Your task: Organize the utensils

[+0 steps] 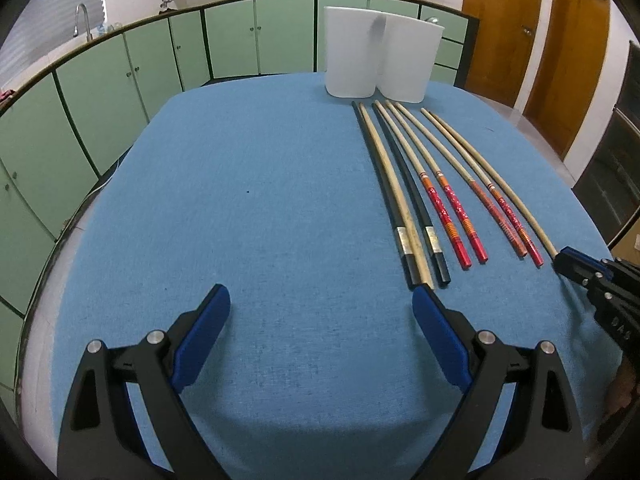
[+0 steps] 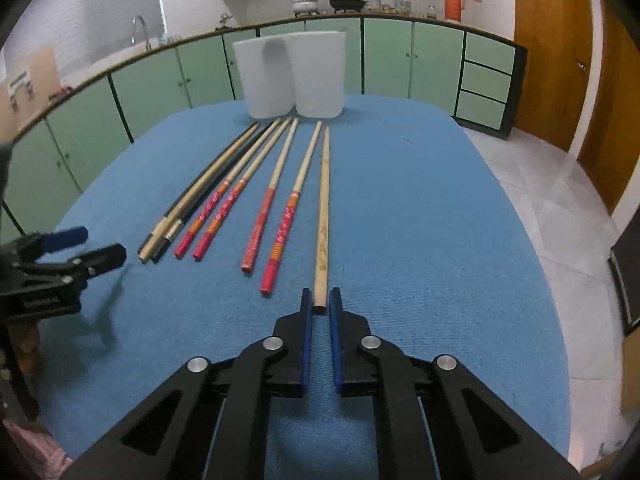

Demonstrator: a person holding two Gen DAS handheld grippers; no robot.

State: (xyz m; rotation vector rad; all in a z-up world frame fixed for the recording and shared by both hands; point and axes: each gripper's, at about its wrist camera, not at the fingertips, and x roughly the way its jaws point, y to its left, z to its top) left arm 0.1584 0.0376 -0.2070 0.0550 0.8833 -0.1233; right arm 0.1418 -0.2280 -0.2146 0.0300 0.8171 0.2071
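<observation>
On the left side, the left gripper [image 1: 321, 300] is being held wide open just above the blue tablecloth [image 1: 260, 200], with nothing between its blue pads; its right fingertip [image 1: 424, 300] is being kept just short of the near ends of the dark chopsticks [image 1: 400, 200] and the pale stick lying among them. Further right, the row is being continued by two pairs of red-handled chopsticks [image 2: 224, 216] — all laid side by side, fanning slightly, their thin tips pointed toward the two white holders [image 2: 296, 76] standing together at the far edge of the table. At the right end of the row lies the plain wooden chopstick [image 2: 323, 216], and it is here that the coming move is being decided: its long axis is running almost straight away from the right gripper [image 2: 320, 300], in line with the fingers, and its thick near end is being pinched between the narrowed pads at their very tips. The right gripper is therefore the one holding it, while the left is well apart from it. Because only the end is being held and the rest of the stick is resting flat on the cloth, a lift is judged likely to let the far tip droop — the holders are lying straight ahead along the same line.
</observation>
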